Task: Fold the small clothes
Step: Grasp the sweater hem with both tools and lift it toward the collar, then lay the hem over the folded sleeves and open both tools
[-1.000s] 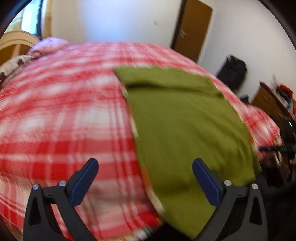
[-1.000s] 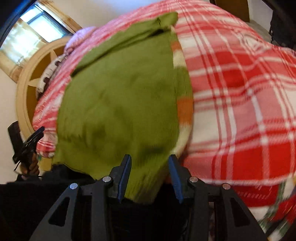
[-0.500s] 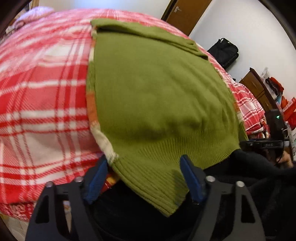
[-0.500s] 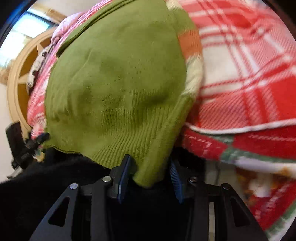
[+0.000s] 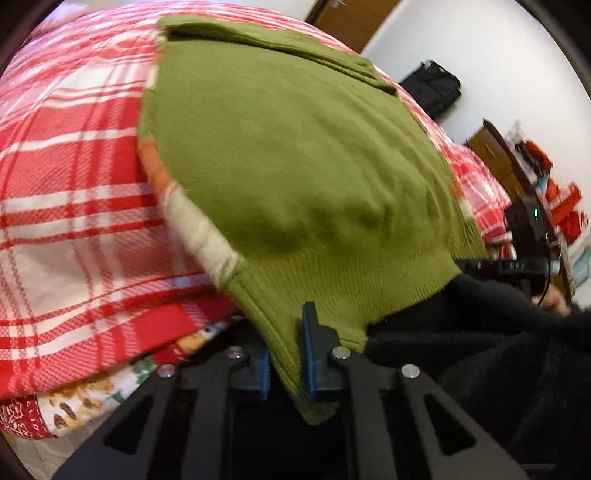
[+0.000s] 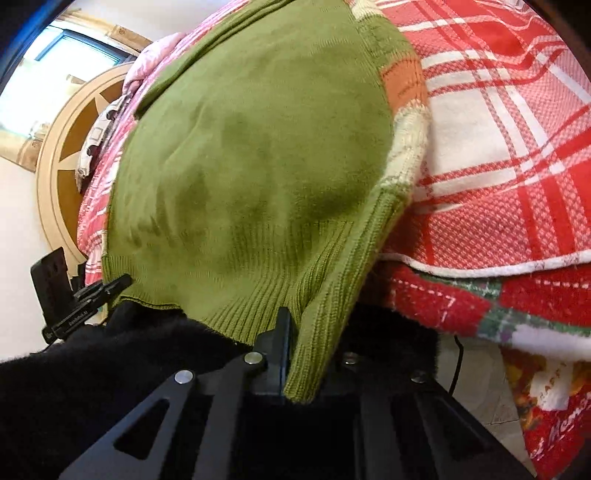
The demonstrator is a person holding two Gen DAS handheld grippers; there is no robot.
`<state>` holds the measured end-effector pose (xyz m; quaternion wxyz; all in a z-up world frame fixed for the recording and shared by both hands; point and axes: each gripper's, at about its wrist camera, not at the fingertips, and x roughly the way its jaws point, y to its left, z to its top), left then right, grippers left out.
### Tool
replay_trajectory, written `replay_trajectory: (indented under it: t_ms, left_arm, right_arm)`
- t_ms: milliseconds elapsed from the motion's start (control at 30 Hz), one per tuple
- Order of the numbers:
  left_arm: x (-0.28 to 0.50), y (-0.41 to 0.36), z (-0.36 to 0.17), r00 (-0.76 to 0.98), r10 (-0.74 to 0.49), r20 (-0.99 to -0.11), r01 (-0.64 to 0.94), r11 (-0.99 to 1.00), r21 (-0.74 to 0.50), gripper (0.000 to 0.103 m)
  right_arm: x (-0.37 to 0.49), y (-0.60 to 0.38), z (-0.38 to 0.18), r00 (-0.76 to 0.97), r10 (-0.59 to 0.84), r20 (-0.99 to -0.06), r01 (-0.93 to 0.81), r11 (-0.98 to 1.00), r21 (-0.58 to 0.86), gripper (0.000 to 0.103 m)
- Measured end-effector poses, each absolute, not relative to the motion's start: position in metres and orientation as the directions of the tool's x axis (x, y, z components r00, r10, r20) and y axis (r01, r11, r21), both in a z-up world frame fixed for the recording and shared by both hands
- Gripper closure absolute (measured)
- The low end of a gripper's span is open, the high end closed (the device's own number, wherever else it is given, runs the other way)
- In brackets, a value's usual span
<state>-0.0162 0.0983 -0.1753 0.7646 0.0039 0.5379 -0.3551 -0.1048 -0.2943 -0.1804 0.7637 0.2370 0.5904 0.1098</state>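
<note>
Green knit sweater lies flat on the plaid blanket. At 6 o'clock, left gripper and right gripper each pinch one hem corner (ribbed edge), probably to fold it toward 12 o'clock.

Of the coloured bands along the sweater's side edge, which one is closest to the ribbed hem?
The cream band: it meets the ribbed hem directly, while the orange band lies beyond it, farther up the green sweater.

A home bedroom: a bed under a red plaid blanket, wooden door at one o'clock.
</note>
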Motion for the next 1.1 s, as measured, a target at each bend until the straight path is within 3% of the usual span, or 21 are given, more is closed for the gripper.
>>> replay_trajectory:
  t_ms: [267, 533, 767, 900, 1033, 1100]
  left_arm:
    - [-0.012, 0.111, -0.149, 0.245, -0.577, -0.779, 0.552, 0.744, -0.377, 0.095]
    - [0.044, 0.126, -0.085, 0.354, -0.667, -0.656, 0.520, 0.723, -0.454, 0.095]
    - [0.127, 0.106, -0.086, 0.428, -0.577, -0.695, 0.408, 0.810, -0.421, 0.095]
    - [0.159, 0.091, -0.110, 0.428, -0.470, -0.772, 0.329, 0.876, -0.351, 0.094]
    - [0.167, 0.081, -0.115, 0.433, -0.433, -0.791, 0.337, 0.891, -0.303, 0.085]
    - [0.167, 0.083, -0.112, 0.423, -0.435, -0.795, 0.365, 0.885, -0.290, 0.075]
  right_arm:
    - [-0.096, -0.313, -0.124, 0.454, 0.617, -0.643, 0.043, 0.706, 0.707, 0.094]
    - [-0.021, -0.331, -0.067, 0.580, 0.639, -0.505, -0.058, 0.651, 0.757, 0.094]
    - [0.054, -0.345, -0.090, 0.633, 0.601, -0.488, 0.014, 0.622, 0.783, 0.094]
    - [0.078, -0.355, -0.111, 0.647, 0.528, -0.551, 0.091, 0.664, 0.743, 0.092]
    - [0.080, -0.374, -0.131, 0.643, 0.517, -0.565, 0.173, 0.621, 0.765, 0.087]
    - [0.078, -0.378, -0.130, 0.658, 0.533, -0.532, 0.167, 0.586, 0.793, 0.081]
